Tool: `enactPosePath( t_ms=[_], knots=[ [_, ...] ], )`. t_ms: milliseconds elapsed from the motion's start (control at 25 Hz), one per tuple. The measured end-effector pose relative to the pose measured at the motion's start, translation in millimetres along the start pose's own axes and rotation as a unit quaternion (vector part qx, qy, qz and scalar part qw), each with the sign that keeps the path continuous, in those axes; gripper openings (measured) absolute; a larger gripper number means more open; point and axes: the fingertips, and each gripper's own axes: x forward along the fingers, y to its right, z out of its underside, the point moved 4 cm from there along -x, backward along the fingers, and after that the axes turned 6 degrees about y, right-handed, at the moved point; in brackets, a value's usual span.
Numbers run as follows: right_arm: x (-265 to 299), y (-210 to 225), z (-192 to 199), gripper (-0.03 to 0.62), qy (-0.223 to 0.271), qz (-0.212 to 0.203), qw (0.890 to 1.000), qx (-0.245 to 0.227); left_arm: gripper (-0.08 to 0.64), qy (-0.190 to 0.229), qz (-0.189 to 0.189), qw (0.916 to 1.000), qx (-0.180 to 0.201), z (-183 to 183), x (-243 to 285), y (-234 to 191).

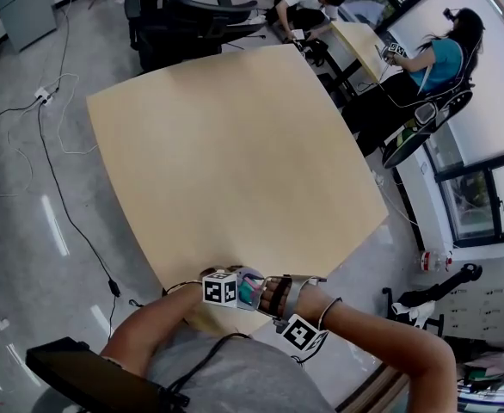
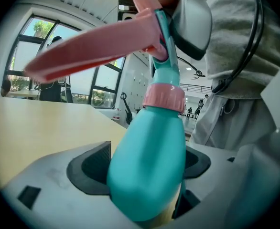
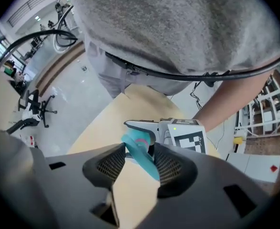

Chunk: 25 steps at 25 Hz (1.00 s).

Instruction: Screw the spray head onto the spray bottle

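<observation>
The teal spray bottle [image 2: 152, 142] stands tilted between the dark pads of my left gripper [image 2: 145, 168], which is shut on its body. A pink collar [image 2: 164, 97] and the spray head with its long pink trigger [image 2: 97, 46] sit on the bottle's neck. In the right gripper view, the teal part of the spray head [image 3: 141, 152] runs slantwise through my right gripper [image 3: 142, 168], whose pads stand apart from it, open. In the head view both grippers meet at the table's near edge, left gripper [image 1: 237, 292] and right gripper [image 1: 267, 296], with the bottle [image 1: 250, 291] between them.
The wide wooden table [image 1: 235, 162] stretches away from me. Office chairs [image 1: 183, 15] stand beyond its far side. A second desk [image 1: 364, 41] with seated people is at the upper right. Cables [image 1: 54, 144] trail over the floor on the left.
</observation>
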Motion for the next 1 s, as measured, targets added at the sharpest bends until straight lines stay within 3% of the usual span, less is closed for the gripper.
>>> enactPosePath(
  t_ms=[120, 200, 360, 480, 600, 720, 880, 1000],
  knots=[
    [-0.7, 7.5, 1.3, 0.184, -0.007, 0.000, 0.996, 0.089, 0.379, 0.006, -0.011, 0.9999, 0.001, 0.2, -1.9, 0.3],
    [-3.2, 15.9, 3.1, 0.183, 0.012, 0.014, 0.978, 0.207, 0.379, 0.013, -0.027, 0.9996, -0.001, 0.2, -2.4, 0.5],
    [-5.0, 25.8, 12.3, 0.172, 0.031, 0.031, 0.912, 0.409, 0.379, 0.034, -0.080, 0.9962, -0.002, -0.6, -4.4, -2.0],
    [-2.6, 28.6, 19.8, 0.169, 0.035, 0.028, 0.846, 0.531, 0.379, 0.046, -0.131, 0.9904, 0.000, 0.4, -6.4, -3.6],
    [0.1, 29.9, 25.2, 0.167, 0.045, 0.021, 0.791, 0.610, 0.379, 0.048, -0.167, 0.9847, 0.001, 2.1, -7.4, -4.9],
    [2.0, 27.0, 28.1, 0.164, 0.056, 0.017, 0.748, 0.661, 0.379, 0.046, -0.182, 0.9822, 0.005, 3.2, -4.9, -5.1],
    [3.3, 27.9, 30.4, 0.164, 0.059, 0.018, 0.716, 0.695, 0.379, 0.043, -0.187, 0.9814, 0.009, 3.4, -5.6, -5.7],
    [4.1, 28.3, 30.2, 0.164, 0.056, 0.018, 0.717, 0.695, 0.379, 0.041, -0.190, 0.9809, 0.012, 4.6, -5.5, -6.0]
  ],
)
